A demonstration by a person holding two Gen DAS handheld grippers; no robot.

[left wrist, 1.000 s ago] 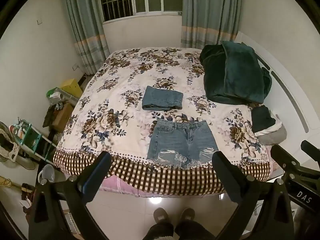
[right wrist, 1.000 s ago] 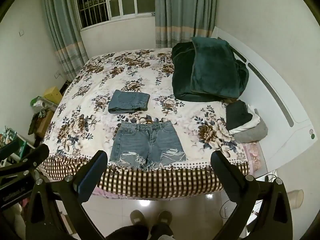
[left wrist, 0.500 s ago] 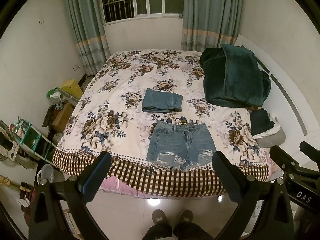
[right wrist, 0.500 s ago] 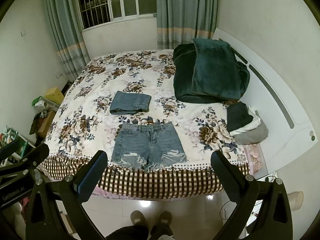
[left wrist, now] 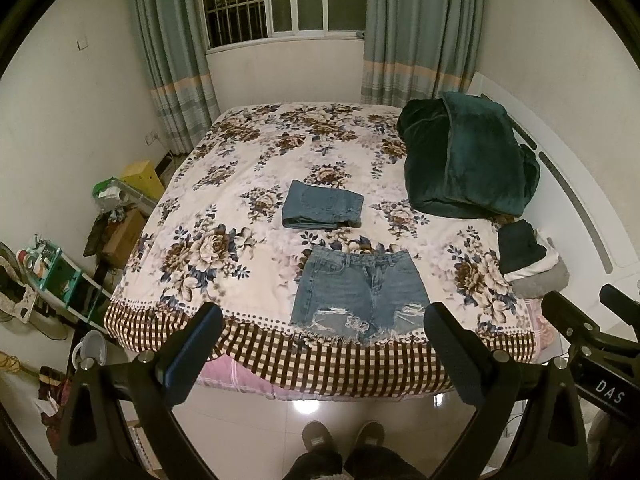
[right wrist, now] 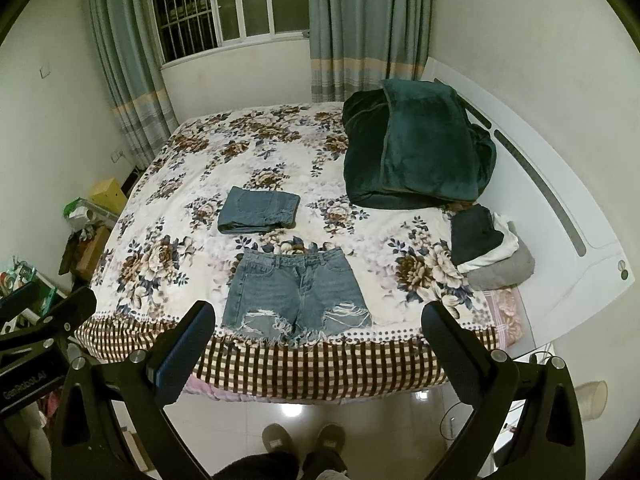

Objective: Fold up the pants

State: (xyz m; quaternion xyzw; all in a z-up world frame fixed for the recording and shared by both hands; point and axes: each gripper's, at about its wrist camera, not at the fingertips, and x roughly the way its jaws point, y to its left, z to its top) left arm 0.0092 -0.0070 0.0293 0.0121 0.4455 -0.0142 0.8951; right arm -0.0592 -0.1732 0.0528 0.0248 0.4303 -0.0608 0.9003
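A pair of ripped denim shorts (left wrist: 358, 290) (right wrist: 296, 292) lies flat near the front edge of the floral bed (left wrist: 224, 200) (right wrist: 188, 184), waistband away from me. A folded pair of jeans (left wrist: 322, 210) (right wrist: 259, 210) lies just behind it. My left gripper (left wrist: 320, 322) is open and empty, held in the air in front of the bed, well short of the shorts. My right gripper (right wrist: 318, 320) is also open and empty at the same distance.
A dark green blanket (left wrist: 466, 160) (right wrist: 416, 148) is piled at the bed's right rear. A small stack of folded clothes (left wrist: 530, 258) (right wrist: 490, 248) sits at the right edge. Boxes and a shelf (left wrist: 60, 268) crowd the floor at left. My slippered feet (left wrist: 342, 438) stand on the tiled floor.
Both grippers have drawn back and tilted up a little from the bed; the shorts sit lower in view. The clothes have not moved.
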